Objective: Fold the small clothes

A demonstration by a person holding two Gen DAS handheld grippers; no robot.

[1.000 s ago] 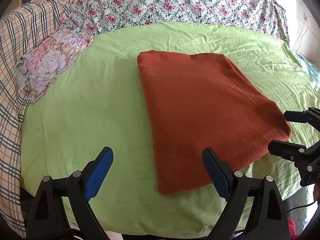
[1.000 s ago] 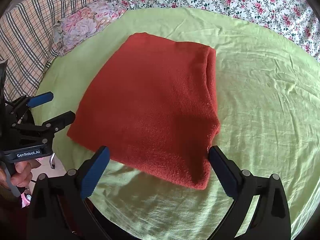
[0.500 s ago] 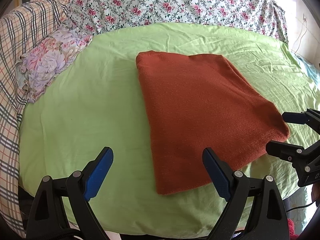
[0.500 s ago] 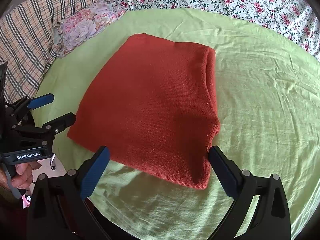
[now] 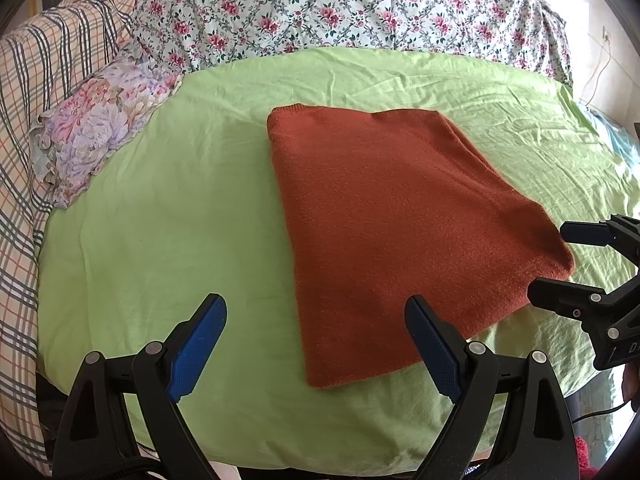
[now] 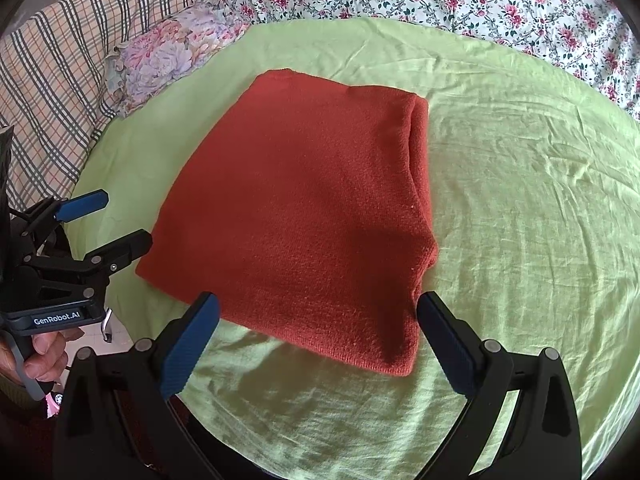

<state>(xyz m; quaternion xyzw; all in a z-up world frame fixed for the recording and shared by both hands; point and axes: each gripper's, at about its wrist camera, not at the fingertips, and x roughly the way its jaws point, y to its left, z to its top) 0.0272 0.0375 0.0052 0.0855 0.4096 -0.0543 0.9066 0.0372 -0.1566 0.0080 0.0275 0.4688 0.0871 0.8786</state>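
Note:
A rust-orange knitted garment (image 5: 400, 232) lies folded into a flat rectangle on the green bed sheet (image 5: 168, 232); it also shows in the right wrist view (image 6: 312, 216). My left gripper (image 5: 316, 320) is open and empty, held above the sheet near the garment's near left corner. My right gripper (image 6: 318, 316) is open and empty, above the garment's near edge. Each gripper shows at the side of the other's view, the right one (image 5: 560, 268) and the left one (image 6: 120, 224), both apart from the cloth.
A floral pillow (image 5: 96, 132) lies at the left of the bed. A plaid blanket (image 5: 24, 80) and a floral quilt (image 5: 340, 4) border the sheet at the left and back. The bed's near edge runs just below my grippers.
Both grippers have drifted back very slightly. The garment has not moved, and both grippers stay open.

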